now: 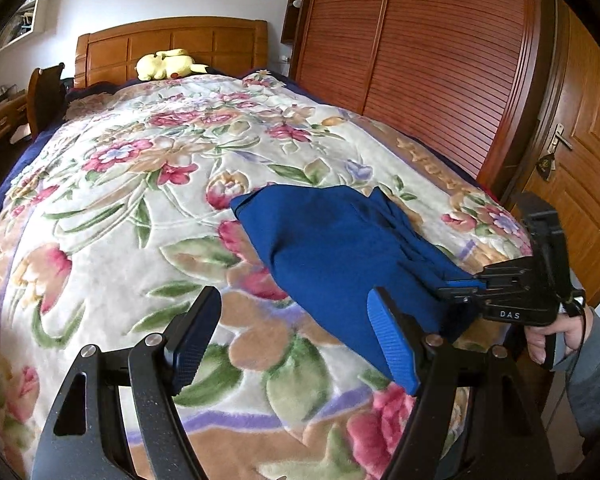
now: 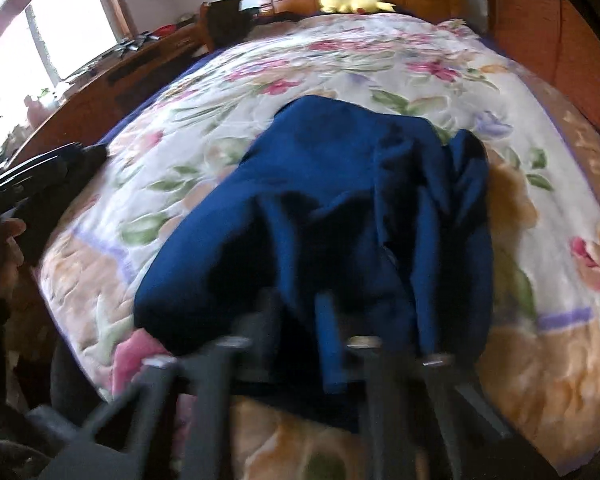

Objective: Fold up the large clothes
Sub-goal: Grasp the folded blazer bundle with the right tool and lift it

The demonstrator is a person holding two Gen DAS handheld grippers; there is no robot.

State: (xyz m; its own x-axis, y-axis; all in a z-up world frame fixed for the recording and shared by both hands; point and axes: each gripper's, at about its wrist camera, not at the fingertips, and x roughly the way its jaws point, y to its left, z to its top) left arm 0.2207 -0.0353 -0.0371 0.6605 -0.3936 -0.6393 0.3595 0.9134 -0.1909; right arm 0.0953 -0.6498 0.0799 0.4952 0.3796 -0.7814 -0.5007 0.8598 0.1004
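On the bed (image 1: 100, 200) our right gripper (image 1: 460, 286) pinches the blue garment (image 1: 332, 248); our left gripper (image 1: 292, 344), jaws spread, should clamp the near hem squarely.

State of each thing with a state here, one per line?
Blue garment: bunched on the bed, near edge lifted.
Right gripper: shut on the garment's edge.
Left gripper: open, holding nothing.
Wardrobe doors: closed.
Room door: closed.
Plush toy: lying by the headboard.

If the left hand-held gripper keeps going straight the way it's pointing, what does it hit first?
Probably the floral blanket: the open left hand-held gripper points down at bare blanket between its fingers. The blue garment sits just beside its right finger, and depth there is unclear.
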